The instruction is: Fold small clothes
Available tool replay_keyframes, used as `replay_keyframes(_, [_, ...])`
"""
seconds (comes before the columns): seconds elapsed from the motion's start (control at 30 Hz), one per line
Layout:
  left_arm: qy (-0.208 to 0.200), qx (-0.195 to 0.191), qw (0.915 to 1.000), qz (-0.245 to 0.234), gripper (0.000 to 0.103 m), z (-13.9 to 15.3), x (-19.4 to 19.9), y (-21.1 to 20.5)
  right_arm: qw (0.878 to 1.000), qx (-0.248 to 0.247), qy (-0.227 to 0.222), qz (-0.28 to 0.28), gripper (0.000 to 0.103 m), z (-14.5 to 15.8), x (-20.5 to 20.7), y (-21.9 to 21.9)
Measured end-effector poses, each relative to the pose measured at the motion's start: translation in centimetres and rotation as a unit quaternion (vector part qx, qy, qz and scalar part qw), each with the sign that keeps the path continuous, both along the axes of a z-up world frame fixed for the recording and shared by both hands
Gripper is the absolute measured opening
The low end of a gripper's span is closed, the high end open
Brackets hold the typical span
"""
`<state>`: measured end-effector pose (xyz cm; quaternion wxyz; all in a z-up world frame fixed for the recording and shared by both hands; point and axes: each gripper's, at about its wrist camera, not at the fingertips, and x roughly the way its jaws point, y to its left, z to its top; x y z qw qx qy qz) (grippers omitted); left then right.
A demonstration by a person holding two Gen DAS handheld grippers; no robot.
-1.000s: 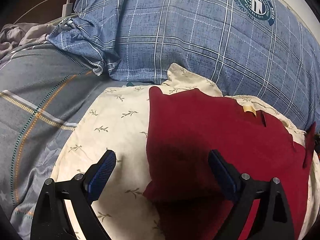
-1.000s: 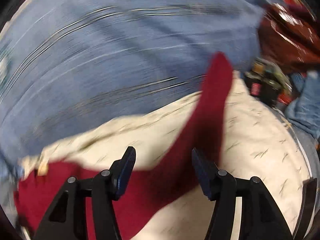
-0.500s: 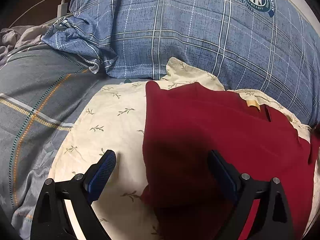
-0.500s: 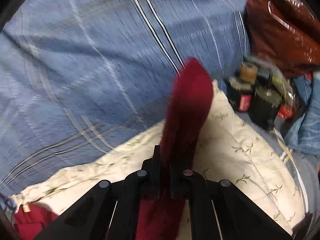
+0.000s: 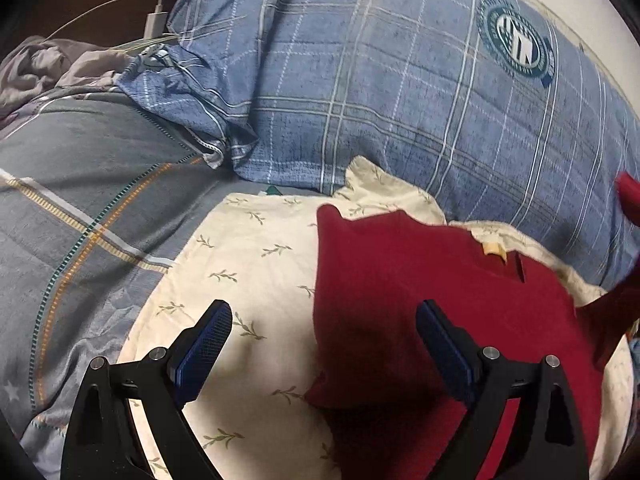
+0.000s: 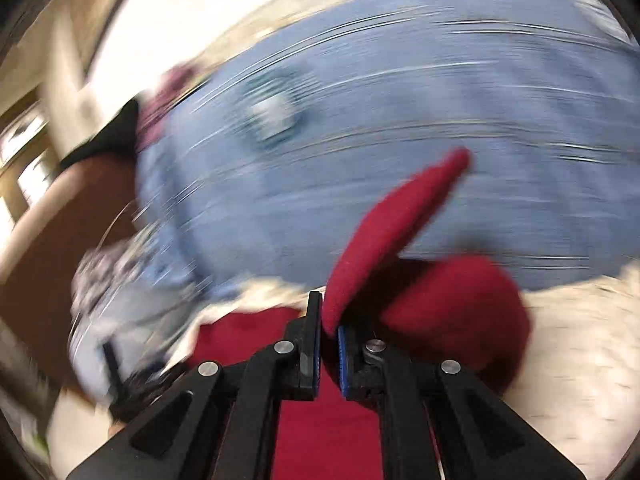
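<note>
A dark red garment [image 5: 432,300] lies on a cream cloth with a leaf print [image 5: 256,272], on a bed. My left gripper [image 5: 324,332] hovers open over the garment's left edge, one finger above the cream cloth, the other above the red fabric, nothing between the pads. In the blurred right wrist view my right gripper [image 6: 329,344] is shut on a strip of the red garment [image 6: 392,216], which stands up from the pads and curls to the right. That lifted strip [image 5: 628,200] shows at the far right edge of the left wrist view.
A big blue plaid pillow [image 5: 400,92] lies just behind the cream cloth. Grey plaid bedding [image 5: 88,200] fills the left. A white charger with its cable [image 5: 154,24] and crumpled grey fabric [image 5: 48,68] sit at the far left corner.
My right gripper closed on the red strip, then swung it up and across, the view rolling. The garment's right end has lifted. My left gripper shifted slightly and stayed open.
</note>
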<state>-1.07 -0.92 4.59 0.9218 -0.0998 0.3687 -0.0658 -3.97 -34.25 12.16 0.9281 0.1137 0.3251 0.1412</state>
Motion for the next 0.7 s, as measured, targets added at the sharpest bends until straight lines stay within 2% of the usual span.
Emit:
replay_keyframes(0.07, [-0.001, -0.009, 1.0, 0.004, 0.094, 0.1, -0.2, 0.5, 0.999, -0.017, 0.028, 0.039, 0.006, -3.2, 0.9, 4.3])
replay_keyframes(0.13, [-0.004, -0.017, 0.9998, 0.008, 0.094, 0.2, -0.2, 1.0, 0.994, -0.041, 0.079, 0.067, 0.006, -8.2, 1.9, 8.5])
replay_keyframes(0.2, [-0.003, -0.025, 0.9996, 0.013, 0.094, 0.2, -0.2, 1.4, 0.985, -0.063, 0.141, 0.081, 0.012, -12.8, 2.8, 11.4])
replay_keyframes(0.27, [0.001, -0.032, 0.9994, 0.013, 0.094, 0.1, 0.0, 1.7, 0.981, -0.067, 0.167, 0.078, 0.014, -14.8, 2.8, 11.8])
replay_keyframes(0.33, [0.002, -0.045, 0.9989, 0.012, 0.094, 0.2, 0.0, 1.9, 0.984, -0.044, 0.159, 0.072, 0.021, -14.5, 2.2, 10.7])
replay_keyframes(0.4, [0.0, -0.056, 0.9984, 0.009, 0.094, 0.3, 0.2, 2.0, 0.987, -0.029, 0.148, 0.06, 0.05, -13.4, 1.4, 9.4])
replay_keyframes(0.47, [-0.003, -0.066, 0.9978, 0.001, 0.094, 0.4, 0.1, 1.9, 0.99, -0.031, 0.131, 0.047, 0.059, -12.5, 0.1, 8.4])
replay_keyframes(0.6, [-0.01, -0.06, 0.9979, -0.023, 0.094, 0.4, -0.3, 1.1, 0.991, -0.021, 0.127, 0.027, 0.059, -11.8, -1.1, 6.9])
replay_keyframes(0.7, [0.004, -0.058, 0.9977, -0.033, 0.094, 0.0, -0.1, 0.7, 0.989, -0.028, 0.141, 0.026, 0.059, -11.8, -1.5, 7.0])
